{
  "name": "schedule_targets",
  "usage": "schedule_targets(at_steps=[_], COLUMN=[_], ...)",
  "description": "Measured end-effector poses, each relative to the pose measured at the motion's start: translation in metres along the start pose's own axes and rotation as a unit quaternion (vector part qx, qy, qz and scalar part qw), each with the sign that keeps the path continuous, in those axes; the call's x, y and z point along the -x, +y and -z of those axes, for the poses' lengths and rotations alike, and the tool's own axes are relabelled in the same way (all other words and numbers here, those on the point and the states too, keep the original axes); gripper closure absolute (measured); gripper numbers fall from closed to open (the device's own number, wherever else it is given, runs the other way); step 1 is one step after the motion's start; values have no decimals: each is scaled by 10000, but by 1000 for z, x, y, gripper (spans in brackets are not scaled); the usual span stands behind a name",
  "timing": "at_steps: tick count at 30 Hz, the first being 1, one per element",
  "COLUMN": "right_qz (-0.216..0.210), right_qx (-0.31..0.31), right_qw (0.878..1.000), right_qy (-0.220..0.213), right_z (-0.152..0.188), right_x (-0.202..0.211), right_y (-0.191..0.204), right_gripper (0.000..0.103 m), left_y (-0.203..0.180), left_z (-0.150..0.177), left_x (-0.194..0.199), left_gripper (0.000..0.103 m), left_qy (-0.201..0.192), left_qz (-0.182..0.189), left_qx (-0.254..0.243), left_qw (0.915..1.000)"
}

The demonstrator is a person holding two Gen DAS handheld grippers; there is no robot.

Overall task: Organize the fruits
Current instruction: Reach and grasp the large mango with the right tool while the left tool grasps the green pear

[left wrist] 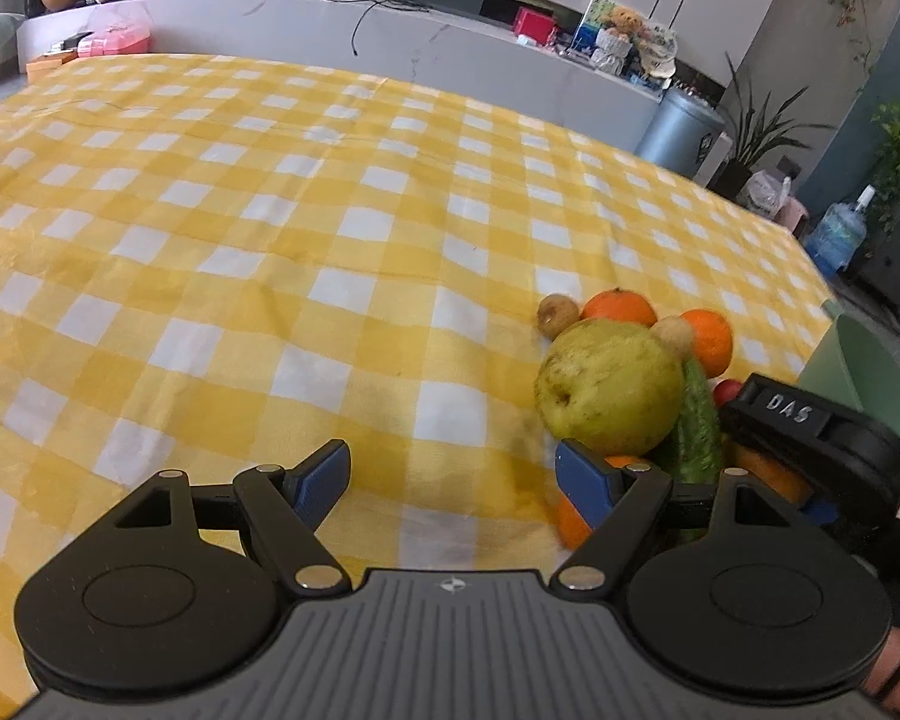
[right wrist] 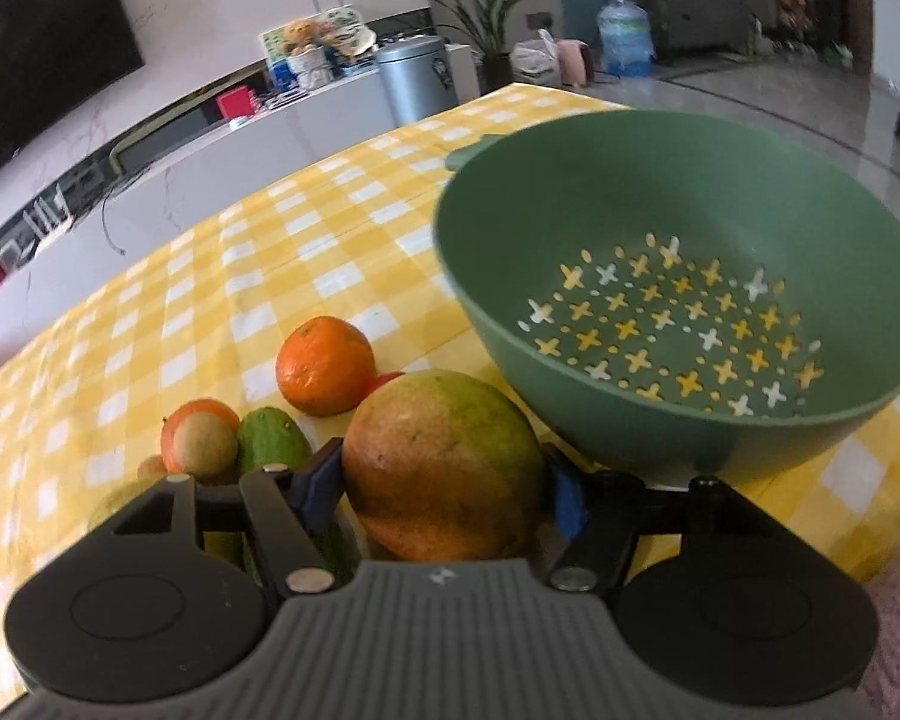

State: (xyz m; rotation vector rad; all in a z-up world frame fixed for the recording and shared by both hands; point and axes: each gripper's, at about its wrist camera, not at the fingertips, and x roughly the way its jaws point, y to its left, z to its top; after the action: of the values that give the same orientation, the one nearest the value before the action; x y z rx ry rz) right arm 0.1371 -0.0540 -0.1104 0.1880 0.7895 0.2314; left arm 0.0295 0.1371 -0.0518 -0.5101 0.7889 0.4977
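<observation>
Green colander (right wrist: pixel 678 228) one, oranges (right wrist: pixel 325 365) two, right claw (right wrist: pixel 444 495) clamped on mango (right wrist: pixel 444 468), left claw (left wrist: pixel 453 483) apart.

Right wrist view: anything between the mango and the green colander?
Nothing: in the right wrist view the mango sits right against the green colander.

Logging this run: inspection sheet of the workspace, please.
Surface: yellow checked tablecloth, wrinkled.
Job's things: mango, oranges, pear, cucumber clustered; green colander holds no fruit.
Clutter: nothing seen on the table.
Grippers: right tool with pads at the mango's sides; left tool open, nothing between.
Cables: black cord on the counter behind.
Surroundings: counter, plants, water jug.
</observation>
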Motion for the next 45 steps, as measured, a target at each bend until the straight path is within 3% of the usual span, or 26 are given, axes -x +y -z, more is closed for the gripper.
schedule_targets(at_steps=[8,13,19,24,30,34,39,45], right_qz=[-256,-468,-1341,-1655,-1793,-1971,-2031,-2047], right_qx=[-606,-869,-1156,-1038,-1031,-1239,-1258,-1334], right_qw=[9977,9951,9842,9804,9781,9725,9710,9695], right_qy=[142,23,-97,-270,-235,86,131,198], right_z=[-3,-3,-3,-5,-5,-2,0,0], right_x=[-2,5,16,24,25,19,20,18], right_y=[-18,-23,-24,-18,-18,-22,-20,-23], right_gripper=[39,39,39,39,39,39,39,39], left_y=[-1,-3,-4,-20,-32,-27,-20,-20], left_z=[3,6,5,1,-10,-19,-28,-30], left_x=[1,-1,12,14,-6,-20,-46,-54], left_gripper=[12,12,12,10,6,3,3,8], left_qy=[-89,-109,-634,-1057,-793,-367,100,-19], left_qz=[-130,13,370,246,856,1206,1493,1708], left_qx=[-163,-320,-446,-1065,-1417,-1052,-737,-766], left_qw=[9997,9994,9963,9884,9830,9864,9860,9823])
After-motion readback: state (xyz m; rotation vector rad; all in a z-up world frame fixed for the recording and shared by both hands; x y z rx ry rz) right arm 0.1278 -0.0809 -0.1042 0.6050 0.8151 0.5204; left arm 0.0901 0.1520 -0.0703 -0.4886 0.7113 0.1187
